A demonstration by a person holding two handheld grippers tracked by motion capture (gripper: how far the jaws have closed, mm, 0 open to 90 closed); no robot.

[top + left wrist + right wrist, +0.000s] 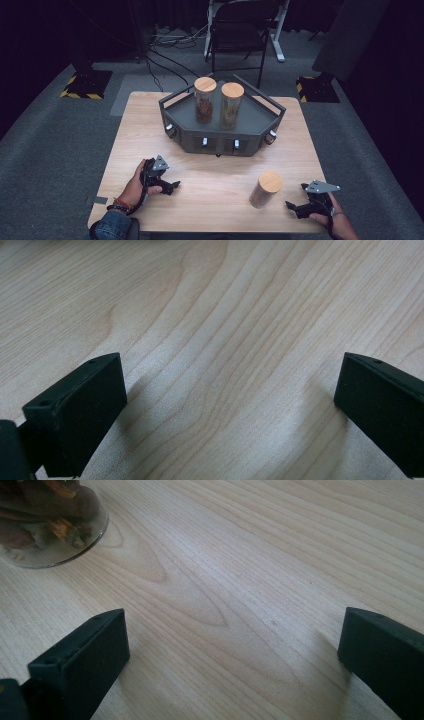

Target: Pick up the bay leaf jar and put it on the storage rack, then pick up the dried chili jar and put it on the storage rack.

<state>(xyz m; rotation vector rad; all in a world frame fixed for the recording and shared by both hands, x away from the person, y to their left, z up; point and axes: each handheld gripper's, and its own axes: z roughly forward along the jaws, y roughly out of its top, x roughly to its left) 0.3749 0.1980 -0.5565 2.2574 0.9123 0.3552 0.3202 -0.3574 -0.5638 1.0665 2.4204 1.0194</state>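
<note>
A glass jar point(264, 189) with a wooden lid stands on the wooden table point(210, 170) at the front right; its base point(47, 525) shows at the top left of the right gripper view. My right gripper point(295, 206) rests on the table just right of that jar, open, with bare wood between its jaws point(232, 645). My left gripper point(170, 187) lies on the table at the front left, open over bare wood point(230, 400). Two more lidded jars point(205, 100) point(231, 105) stand upright side by side on a dark grey tray point(250, 117) at the back middle.
The tray has raised rails and small knobs along its front. A black chair point(239, 30) and cables lie on the floor beyond the table. Bare wood spans the space between the two grippers.
</note>
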